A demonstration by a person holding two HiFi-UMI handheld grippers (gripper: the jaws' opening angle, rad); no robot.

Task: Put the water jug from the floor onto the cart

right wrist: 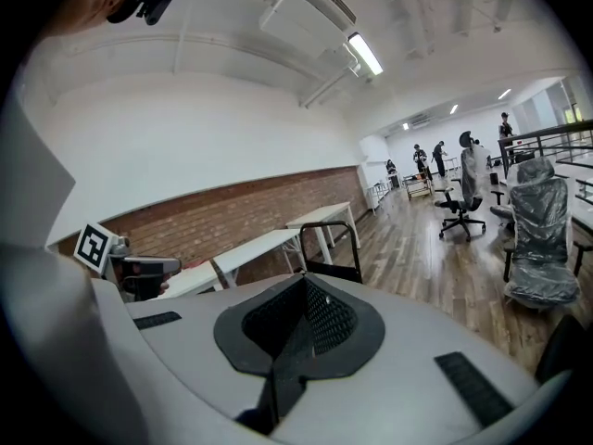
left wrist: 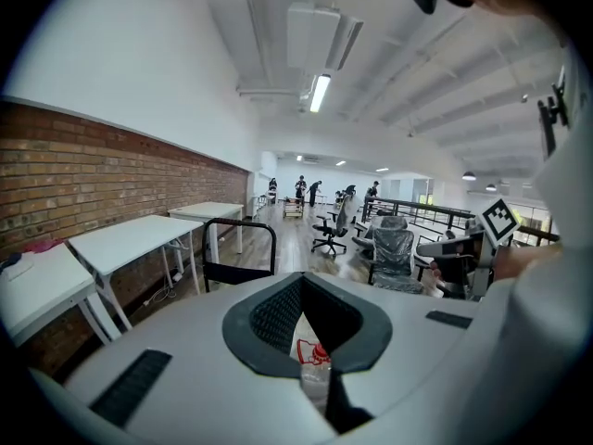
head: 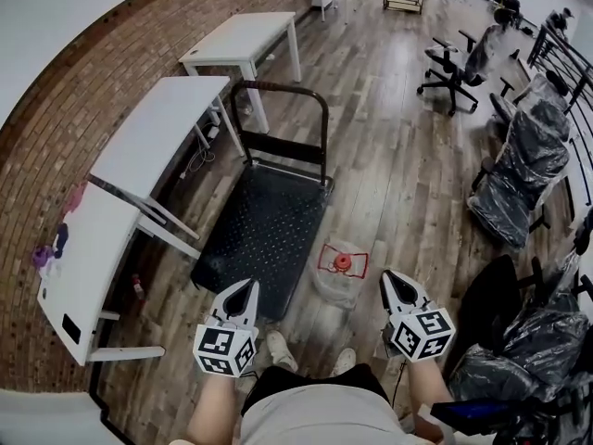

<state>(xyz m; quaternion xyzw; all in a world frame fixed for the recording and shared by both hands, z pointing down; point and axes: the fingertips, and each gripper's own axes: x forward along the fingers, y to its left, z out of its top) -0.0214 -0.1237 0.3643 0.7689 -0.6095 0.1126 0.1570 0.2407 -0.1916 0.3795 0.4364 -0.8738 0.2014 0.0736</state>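
The clear water jug (head: 341, 272) with a red cap and red handle stands on the wood floor, just right of the cart's near end. The cart has a black studded platform (head: 264, 230) and a dark push handle (head: 283, 119) at its far end. My left gripper (head: 243, 295) hovers over the platform's near corner, left of the jug, its jaws a narrow slit apart; the jug (left wrist: 313, 355) shows through that slit in my left gripper (left wrist: 310, 341) view. My right gripper (head: 394, 286) hangs right of the jug, shut and empty, its pads meeting in my right gripper (right wrist: 296, 327) view.
White desks (head: 153, 133) line the brick wall on the left, a cable under them. Office chairs wrapped in plastic (head: 514, 179) crowd the right side. The person's feet (head: 278, 346) stand just behind the cart and jug. People stand far down the hall.
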